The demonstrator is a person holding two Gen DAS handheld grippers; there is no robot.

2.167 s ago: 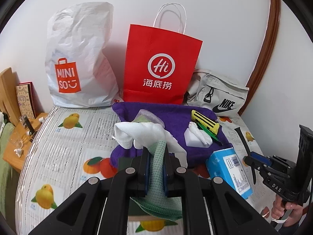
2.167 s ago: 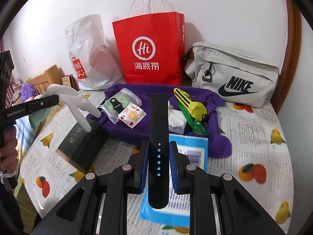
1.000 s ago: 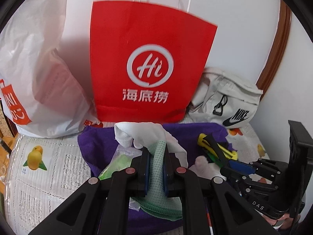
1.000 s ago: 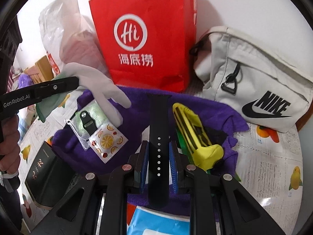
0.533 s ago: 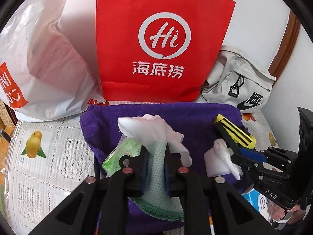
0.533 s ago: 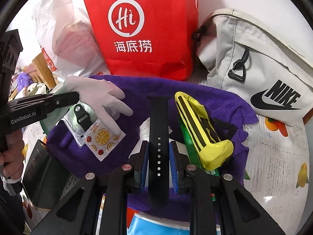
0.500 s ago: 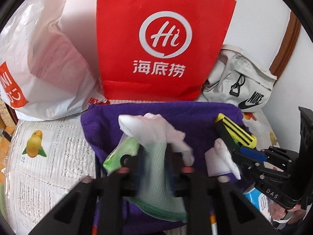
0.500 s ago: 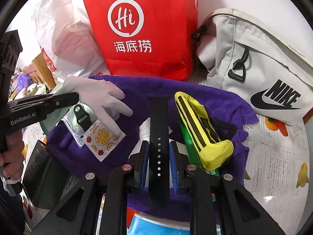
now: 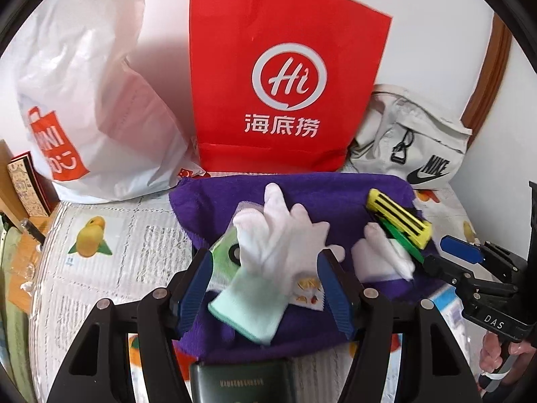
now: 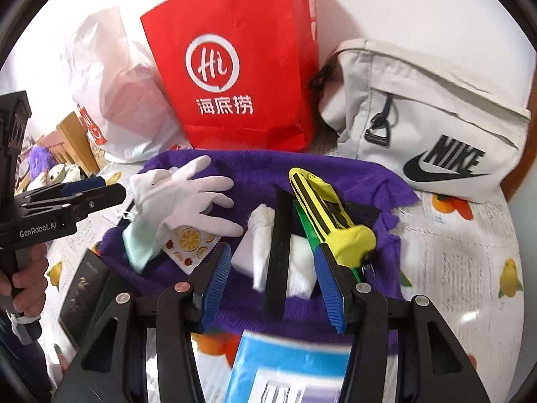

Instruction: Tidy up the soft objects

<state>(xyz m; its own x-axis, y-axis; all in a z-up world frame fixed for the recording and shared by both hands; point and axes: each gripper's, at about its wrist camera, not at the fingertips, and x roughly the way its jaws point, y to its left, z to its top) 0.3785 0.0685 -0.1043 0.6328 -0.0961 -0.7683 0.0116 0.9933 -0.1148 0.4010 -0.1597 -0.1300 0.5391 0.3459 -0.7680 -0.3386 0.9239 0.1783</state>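
White glove (image 9: pixel 282 235), mint cuff, on purple towel (image 9: pixel 335 194); red bag (image 9: pixel 282 77).

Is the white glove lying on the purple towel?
Touching. The left wrist view shows the white glove spread flat on the purple towel, partly over small packets, with no gap visible beneath its fingers.

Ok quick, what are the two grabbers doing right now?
Left gripper: opening, pads off the white glove lying between them.
Right gripper: opening, pads off the black watch strap between them.
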